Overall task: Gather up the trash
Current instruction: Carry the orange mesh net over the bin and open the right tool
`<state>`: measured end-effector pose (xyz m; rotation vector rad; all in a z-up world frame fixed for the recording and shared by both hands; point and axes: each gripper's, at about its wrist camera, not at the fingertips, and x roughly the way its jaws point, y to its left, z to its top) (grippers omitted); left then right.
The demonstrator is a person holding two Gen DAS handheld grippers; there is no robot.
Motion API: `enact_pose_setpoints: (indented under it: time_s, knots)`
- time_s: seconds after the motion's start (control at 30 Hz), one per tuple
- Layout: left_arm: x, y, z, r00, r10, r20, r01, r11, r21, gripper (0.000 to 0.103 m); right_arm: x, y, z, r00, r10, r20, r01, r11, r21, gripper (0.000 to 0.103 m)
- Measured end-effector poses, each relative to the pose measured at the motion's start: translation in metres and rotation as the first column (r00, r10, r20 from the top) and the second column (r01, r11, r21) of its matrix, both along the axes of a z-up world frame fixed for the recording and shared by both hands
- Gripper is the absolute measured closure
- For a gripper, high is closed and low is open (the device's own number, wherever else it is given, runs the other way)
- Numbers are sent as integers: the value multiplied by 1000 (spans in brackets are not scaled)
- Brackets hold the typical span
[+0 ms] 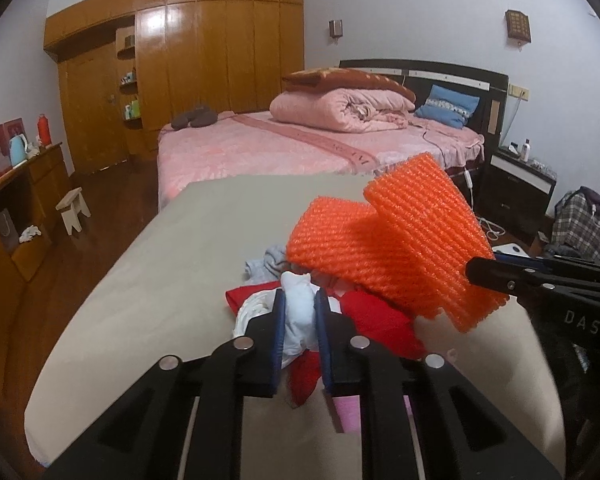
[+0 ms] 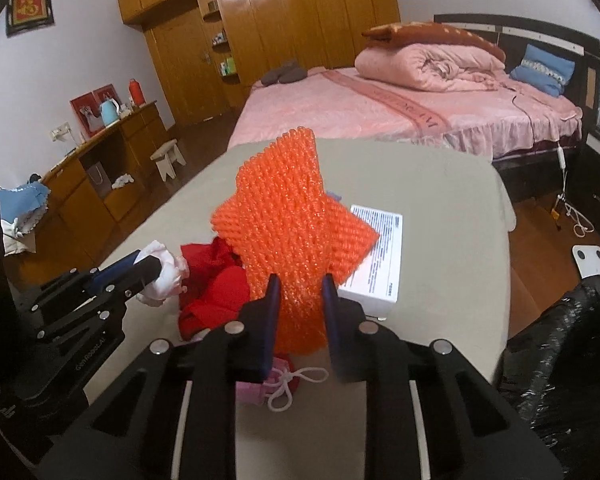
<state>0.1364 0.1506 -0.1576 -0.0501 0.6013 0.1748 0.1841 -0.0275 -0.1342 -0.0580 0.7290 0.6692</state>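
My right gripper (image 2: 299, 286) is shut on an orange foam net (image 2: 288, 236) and holds it above the beige table (image 2: 440, 280). In the left wrist view the orange foam net (image 1: 384, 248) hangs from the right gripper (image 1: 476, 274) at the right. My left gripper (image 1: 300, 300) is shut on a crumpled white tissue wad (image 1: 300, 316); in the right wrist view the left gripper (image 2: 150, 262) holds the wad (image 2: 166, 276) at the left. Red crumpled wrapping (image 2: 216, 288) lies on the table under both.
A white printed box (image 2: 378, 256) lies on the table behind the net. A pink pouch with a white string (image 2: 284, 388) lies near the front. A black-lined bin (image 2: 564, 348) stands at the right. A pink bed (image 1: 260, 148) is behind, wooden cabinets (image 2: 100, 176) at the left.
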Motion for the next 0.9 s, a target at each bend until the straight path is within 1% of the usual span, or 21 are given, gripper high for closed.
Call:
enact_pose_setpoints:
  time_s: [0.17,0.33,0.5,0.7,0.73,0.9]
  knots:
    - [-10,-8,16,999,-14,38,14,1000,6,88,-4,-9,14,1000,0,17,0,1000,21,83]
    - [-15,-18,28,998,-35,60,35,999,-1,88,-10,-20,23,1000,-11,30,10,999,34,83]
    - [-17,-38,43,993,-79,90,78,997,9,88,-20,-42,32,997,-51,50,48,998,47,83]
    - [-16,-80,56,977,-180,116,181,983,3,88,-35,-87,40,988,-142,66,139,989,45,83]
    - [-15,-87,57,974,-195,118,196,981,1,88,-38,-101,41,983,-170,67,167,985,45,83]
    - [-9,-133,61,946,-298,126,302,953,-17,88,-45,-152,37,959,-275,65,273,961,31,83]
